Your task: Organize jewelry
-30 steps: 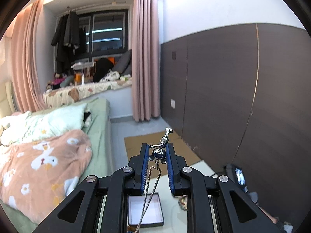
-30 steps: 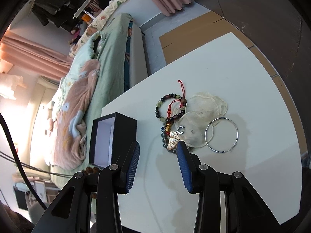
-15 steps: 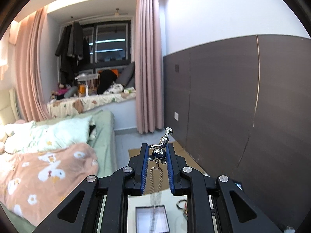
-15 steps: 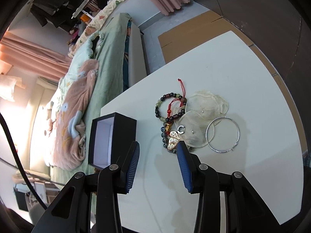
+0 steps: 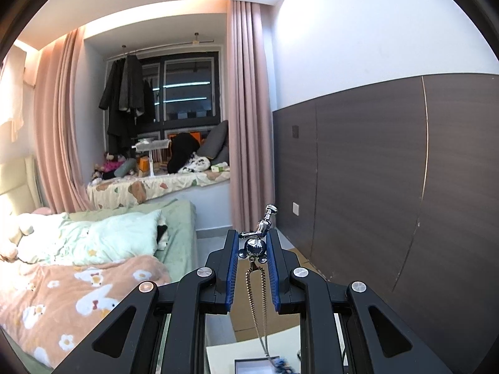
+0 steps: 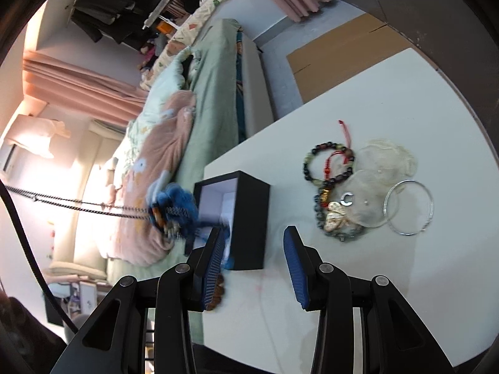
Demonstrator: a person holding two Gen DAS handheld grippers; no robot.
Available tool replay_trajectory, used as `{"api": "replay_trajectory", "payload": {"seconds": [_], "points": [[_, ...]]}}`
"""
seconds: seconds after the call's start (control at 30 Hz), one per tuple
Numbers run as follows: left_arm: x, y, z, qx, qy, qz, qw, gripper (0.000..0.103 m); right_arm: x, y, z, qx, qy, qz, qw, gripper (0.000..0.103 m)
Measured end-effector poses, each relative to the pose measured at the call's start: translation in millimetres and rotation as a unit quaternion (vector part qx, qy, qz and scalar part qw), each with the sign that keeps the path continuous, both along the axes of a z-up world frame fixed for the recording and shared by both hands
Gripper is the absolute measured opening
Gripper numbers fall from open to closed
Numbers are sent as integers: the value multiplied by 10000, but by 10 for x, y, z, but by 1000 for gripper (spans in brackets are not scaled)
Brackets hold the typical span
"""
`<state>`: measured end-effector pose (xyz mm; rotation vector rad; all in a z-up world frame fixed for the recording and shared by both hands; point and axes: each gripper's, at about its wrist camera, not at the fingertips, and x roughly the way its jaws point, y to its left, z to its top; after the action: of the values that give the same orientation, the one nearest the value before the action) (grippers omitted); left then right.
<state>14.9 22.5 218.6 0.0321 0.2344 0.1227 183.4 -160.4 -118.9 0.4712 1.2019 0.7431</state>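
Observation:
My left gripper [image 5: 252,246] is shut on a silver figure pendant [image 5: 256,243], held high above the table; its chain [image 5: 257,305] hangs down toward the open black jewelry box [image 5: 253,365]. In the right wrist view the chain [image 6: 78,207] ends in a blurred blue charm bundle [image 6: 174,210] hanging at the box's mouth [image 6: 232,218]. My right gripper [image 6: 254,254] is open and empty, low over the white table [image 6: 358,296] beside the box. Beaded bracelets [image 6: 329,168] lie to the right.
A silver bangle [image 6: 408,207], shell discs [image 6: 386,162], a small C-shaped ring [image 6: 346,198] and a gold charm [image 6: 333,218] lie on the table's right part. A bed [image 5: 93,265] stands left of the table. A dark panelled wall [image 5: 389,187] is on the right.
My left gripper has risen, lifting the necklace; its blue lower end now swings into the right wrist view by the box. The right gripper moved slightly closer to the box.

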Motion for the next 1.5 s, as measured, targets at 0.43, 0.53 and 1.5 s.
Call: {"api": "replay_trajectory", "payload": {"seconds": [0.43, 0.53, 1.5], "points": [[201, 124, -184, -69, 205, 82, 9997, 18, -10, 181, -34, -148, 16, 51, 9999, 41], [216, 142, -183, -77, 199, 83, 9997, 18, -5, 175, -35, -169, 27, 61, 9998, 41], [747, 207, -1026, -505, 1353, -179, 9894, 20, 20, 60, -35, -309, 58, 9, 9995, 41]]}}
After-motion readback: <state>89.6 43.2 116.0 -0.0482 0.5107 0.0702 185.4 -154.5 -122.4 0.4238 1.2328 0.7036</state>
